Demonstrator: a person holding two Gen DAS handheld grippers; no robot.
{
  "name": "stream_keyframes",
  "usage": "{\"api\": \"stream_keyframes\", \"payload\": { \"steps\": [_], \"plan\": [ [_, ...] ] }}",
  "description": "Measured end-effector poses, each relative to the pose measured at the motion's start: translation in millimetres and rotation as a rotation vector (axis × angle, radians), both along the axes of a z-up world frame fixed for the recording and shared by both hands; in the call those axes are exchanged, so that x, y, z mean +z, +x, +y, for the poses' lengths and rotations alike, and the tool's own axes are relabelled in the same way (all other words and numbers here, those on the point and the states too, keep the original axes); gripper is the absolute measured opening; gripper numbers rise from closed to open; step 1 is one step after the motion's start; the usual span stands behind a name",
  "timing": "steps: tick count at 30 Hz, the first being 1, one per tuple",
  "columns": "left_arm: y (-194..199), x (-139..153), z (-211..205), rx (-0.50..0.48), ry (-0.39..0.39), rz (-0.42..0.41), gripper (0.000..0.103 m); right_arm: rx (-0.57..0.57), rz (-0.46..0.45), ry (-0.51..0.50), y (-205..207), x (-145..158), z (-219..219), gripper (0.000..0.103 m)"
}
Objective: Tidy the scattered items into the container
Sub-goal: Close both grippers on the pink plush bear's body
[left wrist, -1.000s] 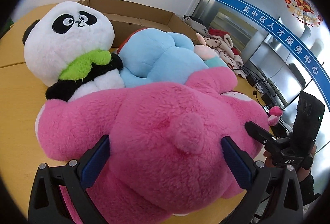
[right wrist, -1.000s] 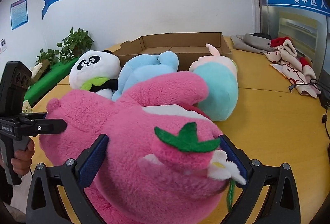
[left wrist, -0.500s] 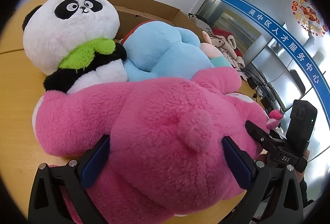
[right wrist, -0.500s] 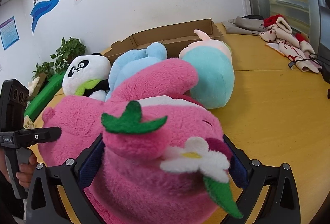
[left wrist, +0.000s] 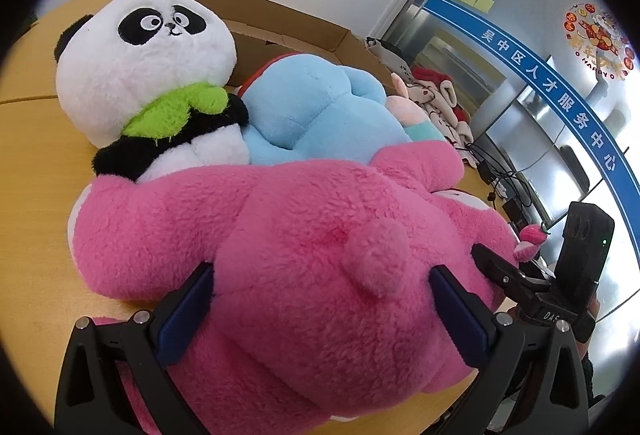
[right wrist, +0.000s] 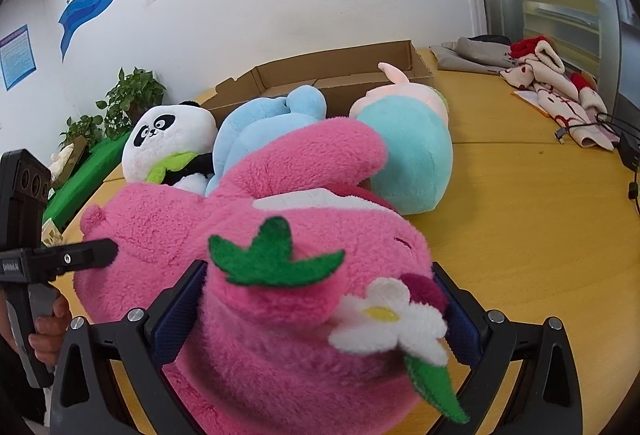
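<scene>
A big pink plush bear (left wrist: 304,235) lies on the yellow table in front of a panda plush (left wrist: 148,63), a light blue plush (left wrist: 316,111) and a teal plush (right wrist: 408,155). My left gripper (left wrist: 320,311) has its jaws wide, pads pressed into the bear's rump beside its tail. My right gripper (right wrist: 320,307) clamps the bear's head (right wrist: 280,295), where a strawberry and a white flower sit. Behind the toys stands the open cardboard box (right wrist: 340,71). Each gripper shows in the other's view: the right gripper (left wrist: 560,287) and the left gripper (right wrist: 60,263).
Folded clothes (right wrist: 552,83) and black cables (right wrist: 624,139) lie at the table's far right. Potted plants (right wrist: 132,99) stand by the wall at left. A person's hand (right wrist: 44,331) holds the left gripper's handle. Bare tabletop (right wrist: 540,235) stretches right of the toys.
Both views have tilted and shifted slightly toward the box. The strawberry and flower on the bear's head have flopped across the right view. Finger spacing is unchanged.
</scene>
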State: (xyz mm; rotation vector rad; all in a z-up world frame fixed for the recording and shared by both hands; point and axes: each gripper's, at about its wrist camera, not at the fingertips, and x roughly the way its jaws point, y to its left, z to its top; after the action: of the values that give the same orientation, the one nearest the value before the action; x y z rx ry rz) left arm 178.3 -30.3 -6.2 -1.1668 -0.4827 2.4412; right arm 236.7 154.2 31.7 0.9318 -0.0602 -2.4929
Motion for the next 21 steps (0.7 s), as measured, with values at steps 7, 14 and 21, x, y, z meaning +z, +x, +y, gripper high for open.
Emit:
{"api": "stream_keyframes", "payload": {
  "steps": [7,14,21],
  "plan": [
    [-6.9,-1.7,3.3,0.019,-0.020,-0.002,0.103,0.024,0.018,0.013,0.7,2.7,-0.3,0.103],
    [-7.9,-2.6,4.7,0.015,-0.029,-0.005,0.103,0.057,0.033,-0.010,-1.0,3.4,3.4,0.103],
    [-9.2,-4.9,7.7,0.008,-0.029,-0.009,0.103,0.084,0.084,0.008,3.2,12.1,7.8,0.103]
  ]
}}
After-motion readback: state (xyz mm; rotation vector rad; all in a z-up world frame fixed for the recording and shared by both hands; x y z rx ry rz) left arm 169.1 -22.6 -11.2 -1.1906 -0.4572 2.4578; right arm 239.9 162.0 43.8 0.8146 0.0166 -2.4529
